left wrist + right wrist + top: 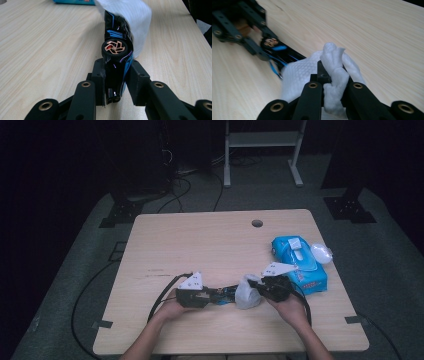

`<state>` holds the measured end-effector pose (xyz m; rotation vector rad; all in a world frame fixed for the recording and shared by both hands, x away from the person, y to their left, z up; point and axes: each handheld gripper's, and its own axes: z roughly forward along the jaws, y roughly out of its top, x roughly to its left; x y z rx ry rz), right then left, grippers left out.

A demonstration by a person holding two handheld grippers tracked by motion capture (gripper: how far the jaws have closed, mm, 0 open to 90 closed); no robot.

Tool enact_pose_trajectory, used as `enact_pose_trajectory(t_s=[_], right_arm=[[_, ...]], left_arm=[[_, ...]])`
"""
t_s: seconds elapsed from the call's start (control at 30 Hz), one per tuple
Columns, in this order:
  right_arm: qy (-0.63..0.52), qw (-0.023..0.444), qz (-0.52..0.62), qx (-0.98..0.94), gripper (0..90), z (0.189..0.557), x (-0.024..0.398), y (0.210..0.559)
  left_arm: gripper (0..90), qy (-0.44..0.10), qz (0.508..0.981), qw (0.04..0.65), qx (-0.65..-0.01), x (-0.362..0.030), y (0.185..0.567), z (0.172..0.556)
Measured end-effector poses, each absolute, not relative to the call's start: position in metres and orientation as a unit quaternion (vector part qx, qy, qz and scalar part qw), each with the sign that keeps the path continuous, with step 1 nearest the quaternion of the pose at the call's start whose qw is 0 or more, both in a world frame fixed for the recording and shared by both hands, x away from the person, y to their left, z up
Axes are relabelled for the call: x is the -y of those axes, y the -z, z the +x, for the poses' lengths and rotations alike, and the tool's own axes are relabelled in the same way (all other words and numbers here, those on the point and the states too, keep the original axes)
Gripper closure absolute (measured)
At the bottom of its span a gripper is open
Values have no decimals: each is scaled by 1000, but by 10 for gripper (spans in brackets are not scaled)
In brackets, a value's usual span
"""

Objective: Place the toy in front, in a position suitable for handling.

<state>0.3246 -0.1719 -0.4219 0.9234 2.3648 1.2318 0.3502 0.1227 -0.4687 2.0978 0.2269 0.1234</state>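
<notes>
Two grippers met near the front edge of the wooden table (200,240), with a toy car and a white wipe between them. Far right on the table lay a blue pack of wet wipes (300,265), its flap lifted, with a crumpled clear wrapper (321,253) just beside its far corner; both sat well apart from the left hand and near the right one.

The left gripper (212,296) pointed toward the right one, and its jaws were clamped on the rear end of the black-and-blue toy car (117,50). In the left gripper view the car lay on its side between the black pads, a copper-spoked wheel (114,47) facing the camera just beyond the jaw tips, the body running away from the gripper.

The right gripper (256,285) pointed back at the left one, its jaws pinched together on a bunched fold of the white wipe (332,72). In the right gripper view the wipe spread out from the jaw tips and draped over the car's near end; in the left gripper view the same cloth covered the car's far end. The car thus bridged the two grippers, held by the left and covered by what the right held.
</notes>
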Motion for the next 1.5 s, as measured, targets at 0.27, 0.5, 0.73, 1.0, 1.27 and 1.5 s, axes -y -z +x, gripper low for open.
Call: enact_pose_trajectory(t_s=[0.27, 0.5, 0.73, 1.0, 1.27, 1.5], right_arm=[[-439, 134, 283, -842, 849, 329, 128, 426], [-420, 162, 301, -840, 850, 330, 147, 423], [-435, 155, 276, -843, 847, 324, 136, 427], [-434, 152, 339, -821, 852, 328, 184, 427], [-430, 161, 315, -830, 852, 325, 169, 426], [-422, 167, 331, -828, 852, 327, 174, 425]], left_arm=[[699, -49, 863, 494, -95, -122, 469, 350], [700, -46, 863, 494, -96, -123, 470, 351], [701, -44, 864, 492, -96, -123, 469, 351], [702, -42, 863, 493, -97, -122, 470, 352], [701, -42, 864, 492, -96, -122, 469, 352], [701, -43, 867, 489, -93, -121, 469, 353]])
